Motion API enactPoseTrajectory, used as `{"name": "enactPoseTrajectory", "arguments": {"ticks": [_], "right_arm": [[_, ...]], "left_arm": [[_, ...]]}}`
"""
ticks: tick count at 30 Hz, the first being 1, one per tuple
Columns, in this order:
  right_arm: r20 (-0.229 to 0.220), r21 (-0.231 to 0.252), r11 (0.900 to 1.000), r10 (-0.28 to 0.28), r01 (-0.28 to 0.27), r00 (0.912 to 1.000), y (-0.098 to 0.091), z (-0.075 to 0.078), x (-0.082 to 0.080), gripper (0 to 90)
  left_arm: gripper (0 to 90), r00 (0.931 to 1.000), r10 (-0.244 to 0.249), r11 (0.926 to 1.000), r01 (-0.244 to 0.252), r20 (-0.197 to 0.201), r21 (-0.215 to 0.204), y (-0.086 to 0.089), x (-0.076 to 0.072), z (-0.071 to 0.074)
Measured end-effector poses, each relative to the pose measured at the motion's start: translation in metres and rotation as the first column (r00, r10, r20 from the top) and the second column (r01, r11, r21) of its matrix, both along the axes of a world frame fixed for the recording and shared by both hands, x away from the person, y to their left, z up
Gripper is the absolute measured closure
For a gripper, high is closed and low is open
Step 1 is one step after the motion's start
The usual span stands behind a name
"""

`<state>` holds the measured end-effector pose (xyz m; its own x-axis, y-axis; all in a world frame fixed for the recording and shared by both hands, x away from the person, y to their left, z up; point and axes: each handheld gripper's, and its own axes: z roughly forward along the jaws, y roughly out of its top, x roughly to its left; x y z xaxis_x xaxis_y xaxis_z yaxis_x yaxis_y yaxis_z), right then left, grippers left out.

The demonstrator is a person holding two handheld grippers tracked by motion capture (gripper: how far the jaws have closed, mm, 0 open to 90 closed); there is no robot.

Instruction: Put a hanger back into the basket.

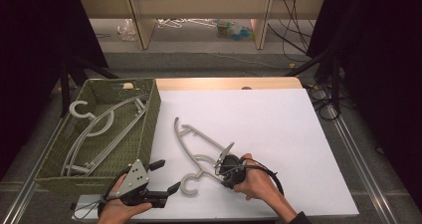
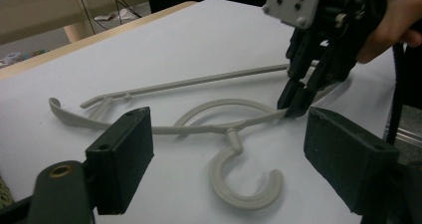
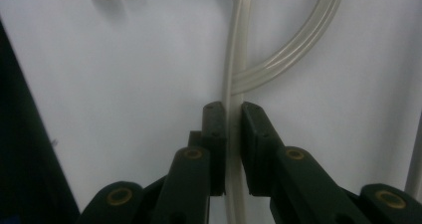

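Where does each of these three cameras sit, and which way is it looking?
High view: above the person's side, looking forward and down on the table, the basket and both hands.
Left gripper view: rides the left hand-held gripper, looking across the hanger between its open jaws.
Right gripper view: rides the right hand-held gripper, looking down its jaws, shut on the hanger's arm.
All three views share the hanger.
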<state>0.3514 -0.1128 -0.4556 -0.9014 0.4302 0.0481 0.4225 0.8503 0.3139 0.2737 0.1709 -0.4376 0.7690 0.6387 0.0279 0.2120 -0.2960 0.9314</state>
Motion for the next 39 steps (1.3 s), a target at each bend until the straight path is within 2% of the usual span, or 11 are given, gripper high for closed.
{"name": "enactPoseTrajectory", "arguments": {"ticks": [10,12,14,15,17,21,26,30,32,35,39], "right_arm": [[-0.056,0.058,0.9923,0.113,-0.109,0.9920,-0.027,0.020,-0.010,82.0],[-0.049,0.060,0.9881,0.145,-0.142,0.9883,-0.029,0.022,-0.010,82.0],[-0.059,0.059,0.9861,0.159,-0.155,0.9856,-0.028,0.026,-0.013,82.1],[-0.052,0.052,0.9850,0.167,-0.165,0.9845,-0.028,0.027,-0.013,82.0],[-0.056,0.059,0.9809,0.189,-0.186,0.9804,-0.029,0.029,-0.015,82.1],[-0.068,0.062,0.9774,0.206,-0.202,0.9762,-0.030,0.033,-0.018,82.1],[-0.074,0.070,0.9728,0.226,-0.221,0.9713,-0.030,0.035,-0.020,82.0],[-0.084,0.075,0.9701,0.237,-0.231,0.9679,-0.031,0.037,-0.021,82.0],[-0.083,0.079,0.9680,0.245,-0.238,0.9661,-0.030,0.037,-0.021,82.0],[-0.095,0.090,0.9636,0.260,-0.252,0.9610,-0.029,0.036,-0.022,82.0],[-0.091,0.092,0.9609,0.269,-0.261,0.9588,-0.029,0.037,-0.022,82.0]], "left_arm": [[27.8,0.9998,-0.014,0.9887,0.016,-0.016,0.149,-0.022,0.022,-0.006],[29.6,0.9993,-0.024,0.9715,0.030,-0.028,0.235,-0.031,0.029,-0.011],[31.6,0.9974,-0.061,0.9618,0.069,-0.039,0.265,-0.037,0.032,-0.014],[32.3,0.9952,-0.082,0.9473,0.094,-0.052,0.306,-0.040,0.035,-0.016],[33.3,0.9936,-0.101,0.9334,0.112,-0.052,0.341,-0.044,0.037,-0.019],[35.7,0.9874,-0.144,0.9214,0.158,-0.066,0.355,-0.049,0.037,-0.024],[37.3,0.9808,-0.188,0.8876,0.192,-0.052,0.419,-0.051,0.036,-0.027],[35.9,0.9792,-0.197,0.8744,0.197,-0.047,0.443,-0.053,0.038,-0.030],[38.6,0.9730,-0.226,0.8697,0.223,-0.046,0.441,-0.056,0.039,-0.031],[40.6,0.9624,-0.270,0.8407,0.248,-0.024,0.481,-0.061,0.039,-0.033],[49.1,0.9396,-0.342,0.8129,0.306,-0.019,0.496,-0.068,0.040,-0.034]]}}
